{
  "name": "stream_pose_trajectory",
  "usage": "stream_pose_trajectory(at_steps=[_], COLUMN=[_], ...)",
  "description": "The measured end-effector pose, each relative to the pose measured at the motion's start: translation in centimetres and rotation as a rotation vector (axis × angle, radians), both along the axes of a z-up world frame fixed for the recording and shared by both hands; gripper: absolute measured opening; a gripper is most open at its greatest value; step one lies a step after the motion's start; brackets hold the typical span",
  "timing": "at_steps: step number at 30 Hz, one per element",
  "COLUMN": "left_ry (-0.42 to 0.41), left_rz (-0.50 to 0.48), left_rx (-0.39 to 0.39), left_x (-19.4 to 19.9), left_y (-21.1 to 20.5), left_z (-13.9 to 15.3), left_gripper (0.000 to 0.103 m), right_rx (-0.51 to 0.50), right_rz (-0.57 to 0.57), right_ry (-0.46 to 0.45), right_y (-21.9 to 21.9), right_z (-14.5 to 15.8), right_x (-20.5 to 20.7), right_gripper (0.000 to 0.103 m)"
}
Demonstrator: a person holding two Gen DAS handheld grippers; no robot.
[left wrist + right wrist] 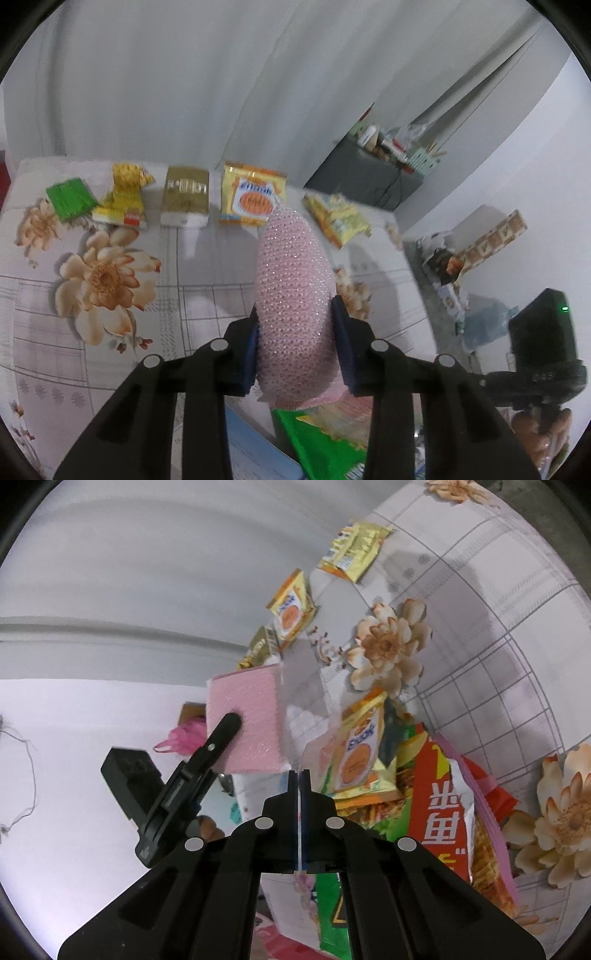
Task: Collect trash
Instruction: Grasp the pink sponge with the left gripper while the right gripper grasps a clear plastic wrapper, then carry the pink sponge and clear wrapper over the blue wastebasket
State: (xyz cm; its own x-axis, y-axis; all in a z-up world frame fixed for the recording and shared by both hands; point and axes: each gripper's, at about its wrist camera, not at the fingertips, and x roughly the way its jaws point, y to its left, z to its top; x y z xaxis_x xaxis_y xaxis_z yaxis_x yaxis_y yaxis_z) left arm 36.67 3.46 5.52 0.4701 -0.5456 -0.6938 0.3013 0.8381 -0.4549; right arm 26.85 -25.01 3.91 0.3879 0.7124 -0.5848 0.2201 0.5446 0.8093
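Note:
My left gripper (295,314) is shut on a rolled sheet of pink bubble wrap (291,258), lifted above the flowered bed sheet (110,369). In the right wrist view the same pink bubble wrap (255,716) hangs with one left finger (229,720) across it. My right gripper (299,773) is shut on the edge of a clear plastic bag (314,746) holding an orange biscuit packet (360,753), a red packet (443,794) and green wrappers. Along the bed's far edge lie a green packet (70,199), a yellow wrapper (123,199), a gold packet (185,195), an orange packet (253,197) and a yellow packet (336,218).
A white curtain (184,74) hangs behind the bed. To the right stand a grey cabinet (369,173) with clutter on top and boxes and bags on the floor (461,277). A hand (543,432) shows at the lower right. A pink bag (184,738) lies by the wall.

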Motion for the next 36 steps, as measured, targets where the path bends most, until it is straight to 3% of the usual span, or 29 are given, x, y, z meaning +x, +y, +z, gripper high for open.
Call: stream_pose_trajectory(at_steps=[8, 14, 25, 36], left_ry=[-0.148, -0.244, -0.303, -0.350], left_rz=[-0.021, -0.034, -0.048, -0.140], left_rx=[-0.050, -0.066, -0.103, -0.111], left_x=[-4.4, -7.7, -12.3, -17.1], left_y=[1.7, 2.2, 2.8, -1.2], left_z=[4.3, 6.6, 9.2, 11.2], left_gripper=[0.034, 0.034, 0.034, 0.034], right_rx=[0.043, 0.069, 0.072, 0.057], right_rz=[-0.018, -0.014, -0.007, -0.134], right_ry=[-0.065, -0.154, -0.300, -0.404], right_y=[-0.8, -1.4, -2.5, -8.6], right_z=[1.8, 4.9, 9.6, 11.5], right_x=[-0.9, -2.6, -6.8, -14.6], right_gripper=[0.000, 0.000, 0.000, 0.000])
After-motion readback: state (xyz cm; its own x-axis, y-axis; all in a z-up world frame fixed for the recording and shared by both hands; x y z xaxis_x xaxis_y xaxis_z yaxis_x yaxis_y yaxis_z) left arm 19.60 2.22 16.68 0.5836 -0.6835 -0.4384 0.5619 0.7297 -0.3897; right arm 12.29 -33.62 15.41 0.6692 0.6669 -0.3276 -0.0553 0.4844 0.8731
